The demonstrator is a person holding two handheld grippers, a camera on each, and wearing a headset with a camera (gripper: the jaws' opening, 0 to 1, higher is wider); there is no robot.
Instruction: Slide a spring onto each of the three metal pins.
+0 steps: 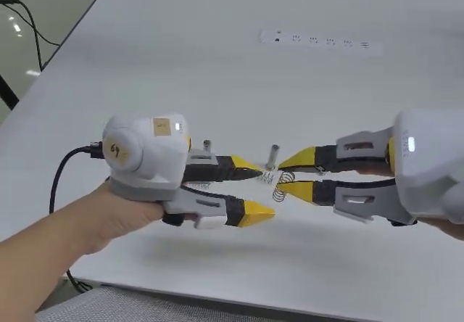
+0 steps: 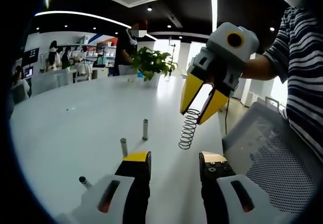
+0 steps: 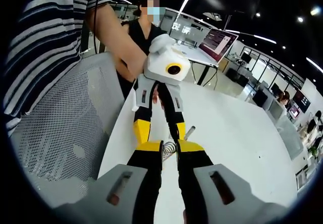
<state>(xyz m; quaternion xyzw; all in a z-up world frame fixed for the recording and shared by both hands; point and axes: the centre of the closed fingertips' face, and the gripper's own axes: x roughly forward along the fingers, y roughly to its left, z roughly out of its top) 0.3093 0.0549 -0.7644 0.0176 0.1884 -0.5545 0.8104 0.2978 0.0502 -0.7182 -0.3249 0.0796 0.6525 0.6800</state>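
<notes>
**Spring in the right gripper, all three pins bare**

Right gripper (image 2: 193,116) has its yellow wedge tips pinched narrow on the top end of the spring (image 2: 187,130); it's a thin bright wire coil, and in the left gripper view it hangs down slightly slanted, clear of the table (image 1: 217,68); in the right gripper view the same coil sits squeezed between the two yellow tips.

Left gripper (image 2: 174,158) is holding nothing; its jaws stand well apart, one tip yellow, the other showing a pale flat pad; a hand (image 1: 123,213) wraps round its grey grip, with a black cable running off the rounded white housing.

The pins are short, plain steel cylinders standing on the matte white tabletop in a loose row; right pin (image 2: 145,129) is upright and closest to the dangling coil, though the spring's lower end is beside it and not over it; middle pin (image 2: 123,147) stands just left of that; left pin (image 2: 85,182) looks tilted, but that could be the fisheye, can't tell.

In the head view the two grippers face each other tip to tip above the near part of the table, with one pin standing just behind the gap between them.

Far side of the table has a long white power strip (image 1: 319,41) lying flat; a grey mesh chair (image 3: 65,128) sits off the near edge.
</notes>
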